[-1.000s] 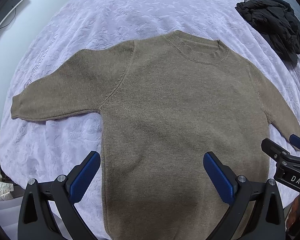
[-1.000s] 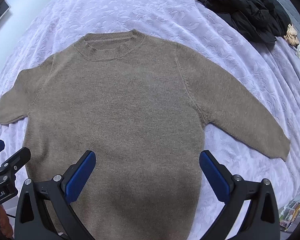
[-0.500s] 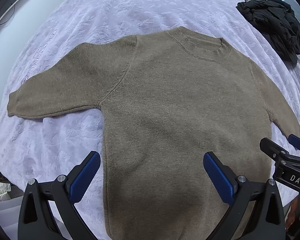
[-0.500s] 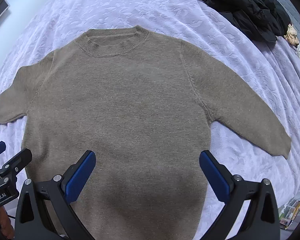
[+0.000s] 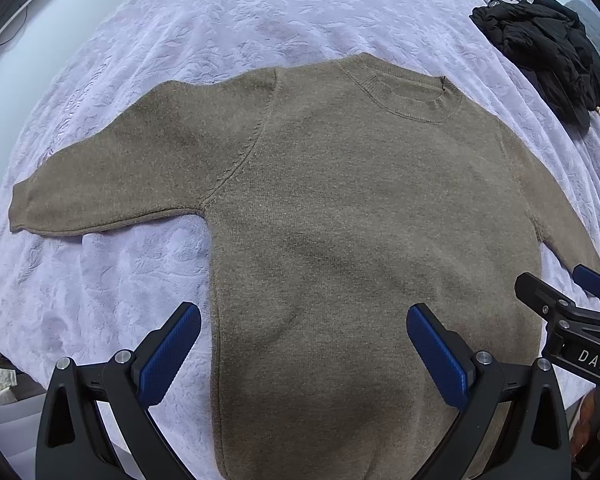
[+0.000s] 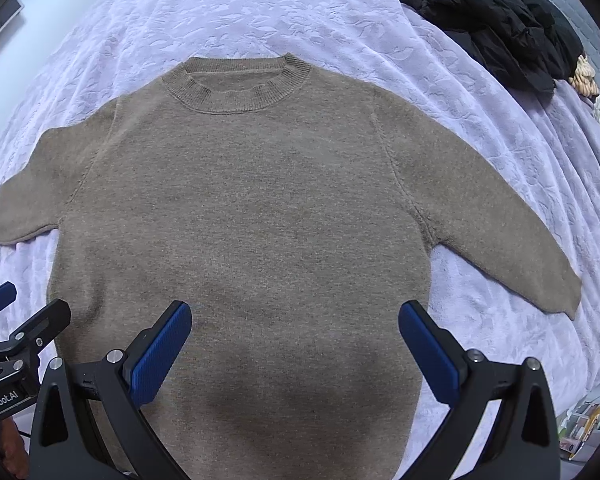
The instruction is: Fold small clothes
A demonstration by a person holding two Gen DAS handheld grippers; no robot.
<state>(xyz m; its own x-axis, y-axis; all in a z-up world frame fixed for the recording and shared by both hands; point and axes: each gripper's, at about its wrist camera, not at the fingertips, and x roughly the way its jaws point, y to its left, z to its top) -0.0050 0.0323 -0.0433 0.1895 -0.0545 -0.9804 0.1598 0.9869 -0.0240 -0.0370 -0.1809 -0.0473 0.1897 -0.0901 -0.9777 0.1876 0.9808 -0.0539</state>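
The brown knit sweater [image 5: 360, 220] lies flat on the lavender bedspread [image 5: 260, 20], collar away from both claws. Left claw [image 5: 304, 344] and right claw [image 6: 296, 340] hover wide, empty. Pinching only the top layer could bunch the knit and skew the fold.

Sweater [image 6: 240, 216] flat on bedspread [image 6: 260, 12], sleeves spread; jacket pile [image 6: 496, 16] behind, to right.

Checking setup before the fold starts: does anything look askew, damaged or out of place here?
Nothing stands out. The brown sweater lies flat and face up on the lavender bedspread, both sleeves spread out. The left gripper and right gripper are open above its lower part. A black garment is heaped at the far corner, apart from the sweater.
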